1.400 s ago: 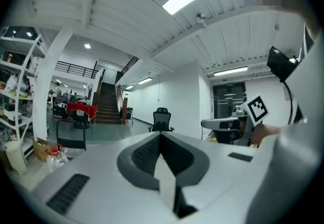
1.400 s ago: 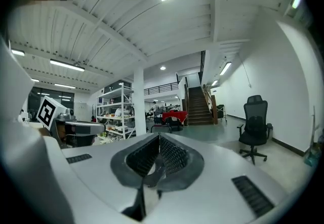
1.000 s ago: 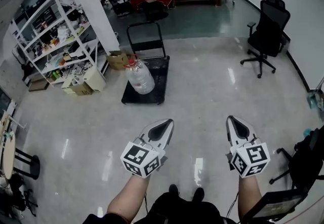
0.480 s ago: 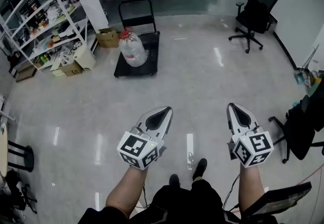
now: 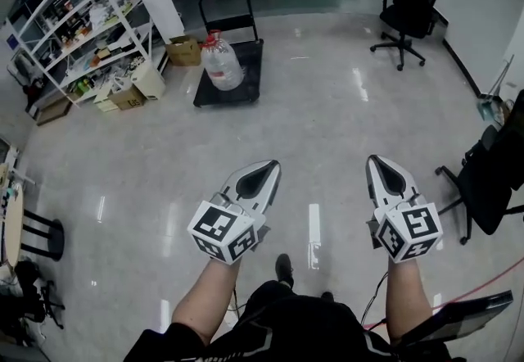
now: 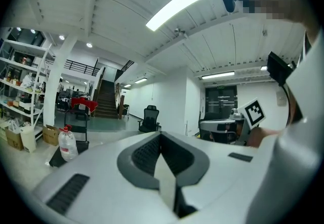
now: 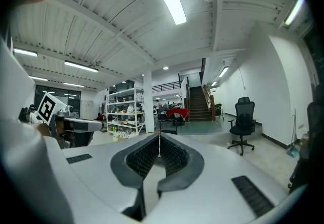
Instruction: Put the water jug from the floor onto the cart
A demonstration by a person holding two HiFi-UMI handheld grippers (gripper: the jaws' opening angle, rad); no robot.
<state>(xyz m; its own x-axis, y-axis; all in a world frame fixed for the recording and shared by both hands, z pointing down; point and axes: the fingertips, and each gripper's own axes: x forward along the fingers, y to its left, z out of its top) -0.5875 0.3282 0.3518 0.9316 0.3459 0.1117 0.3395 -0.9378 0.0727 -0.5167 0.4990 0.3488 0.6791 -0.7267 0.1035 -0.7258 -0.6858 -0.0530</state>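
Glossy grey floor (image 5: 327,106), open office. Far left: white shelving rack (image 5: 82,29) with cardboard boxes (image 5: 131,90) at its foot. Water jug (image 5: 223,64) stands upright on the black cart (image 5: 248,80), on the left half of the deck. Left tool (image 5: 272,165) is clenched, nothing in it. Right tool (image 5: 376,161) likewise: jaws together, empty. Both are well apart from the cart. Office chair (image 5: 409,8) far right.

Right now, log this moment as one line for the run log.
water jug: standing on cart | left gripper: shut, empty | right gripper: shut, empty | both grippers: far from cart
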